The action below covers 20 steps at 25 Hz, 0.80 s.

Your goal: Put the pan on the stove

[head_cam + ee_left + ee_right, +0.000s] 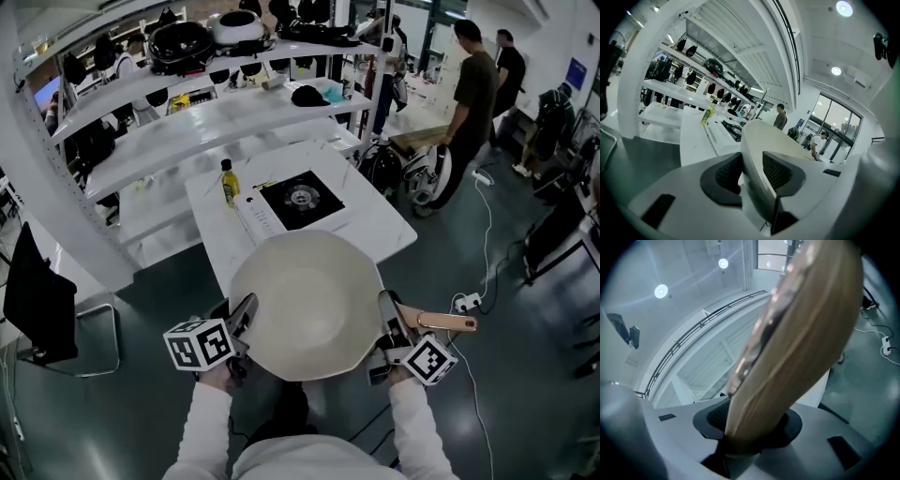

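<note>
A big cream pan [307,305] with a wooden handle [450,322] hangs in the air just in front of the white table [384,230], held between both grippers. My left gripper [246,321] is shut on the pan's left rim [757,140], which stands between its black pads [777,169]. On the pan's right side, my right gripper [390,324] is shut on the wooden handle [801,333] close to the pan body. The stove [302,199], a black single burner in a white top, lies on the table beyond the pan and also shows in the left gripper view [732,131].
A yellow-green bottle [228,183] stands left of the stove. White shelves [187,122] with dark gear rise behind the table. Two people [473,84] stand at the right. Cables and a power strip [466,302] lie on the floor; a black chair [37,300] is at left.
</note>
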Each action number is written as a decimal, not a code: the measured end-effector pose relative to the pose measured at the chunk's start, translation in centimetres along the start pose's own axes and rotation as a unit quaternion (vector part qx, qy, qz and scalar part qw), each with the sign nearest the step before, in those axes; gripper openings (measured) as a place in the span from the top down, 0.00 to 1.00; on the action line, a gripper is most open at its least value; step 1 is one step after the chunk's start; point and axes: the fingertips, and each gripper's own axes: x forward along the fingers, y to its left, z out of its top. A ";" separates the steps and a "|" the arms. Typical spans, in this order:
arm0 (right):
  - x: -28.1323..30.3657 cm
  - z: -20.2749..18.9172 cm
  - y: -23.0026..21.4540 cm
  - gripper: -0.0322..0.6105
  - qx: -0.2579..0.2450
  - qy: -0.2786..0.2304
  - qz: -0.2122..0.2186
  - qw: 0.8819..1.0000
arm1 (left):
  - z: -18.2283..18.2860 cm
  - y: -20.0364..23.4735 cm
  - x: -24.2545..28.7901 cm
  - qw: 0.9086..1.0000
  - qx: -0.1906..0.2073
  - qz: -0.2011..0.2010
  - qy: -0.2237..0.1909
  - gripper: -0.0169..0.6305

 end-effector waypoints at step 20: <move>17.1 1.6 -3.2 0.68 0.011 -0.012 -0.015 1.000 | 10.3 8.2 12.6 1.000 0.000 -0.008 0.013 0.75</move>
